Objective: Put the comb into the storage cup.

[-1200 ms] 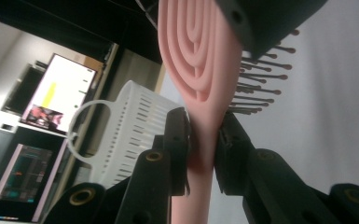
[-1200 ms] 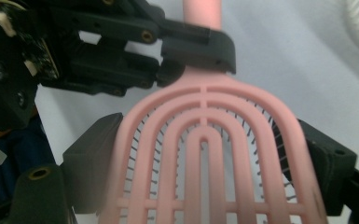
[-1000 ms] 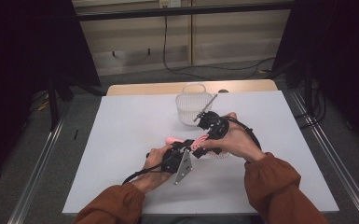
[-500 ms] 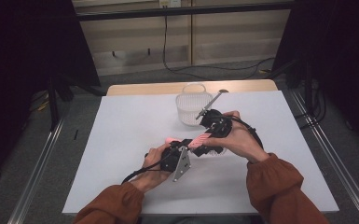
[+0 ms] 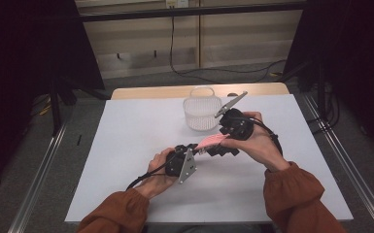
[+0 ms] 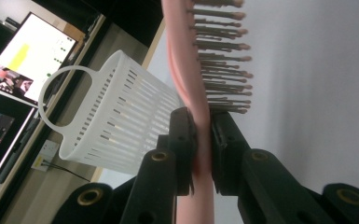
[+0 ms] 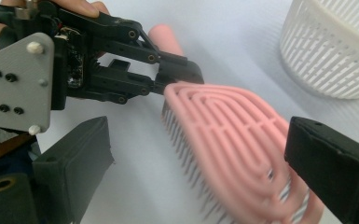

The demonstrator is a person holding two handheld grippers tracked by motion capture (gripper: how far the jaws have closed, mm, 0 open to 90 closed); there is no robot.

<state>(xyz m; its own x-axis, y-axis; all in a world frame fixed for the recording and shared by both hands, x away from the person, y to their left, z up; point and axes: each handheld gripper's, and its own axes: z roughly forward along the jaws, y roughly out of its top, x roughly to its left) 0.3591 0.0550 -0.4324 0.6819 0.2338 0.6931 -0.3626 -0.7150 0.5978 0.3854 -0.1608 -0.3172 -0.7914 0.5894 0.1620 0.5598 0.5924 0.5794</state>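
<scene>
No legible text, label, brand or number anywhere. Monitor (image 6: 25, 58) in the left gripper view shows a yellow patch and small windows, too blurred to read.

My left gripper (image 5: 197, 149) clamps the near end of the pink hairbrush (image 5: 212, 141), which slants up toward my right gripper (image 5: 222, 149). The right gripper's jaws have just been opening and stand wide around the brush head. Just beyond the right gripper stands the white slatted basket (image 5: 201, 112) on the white table (image 5: 126, 145).
</scene>
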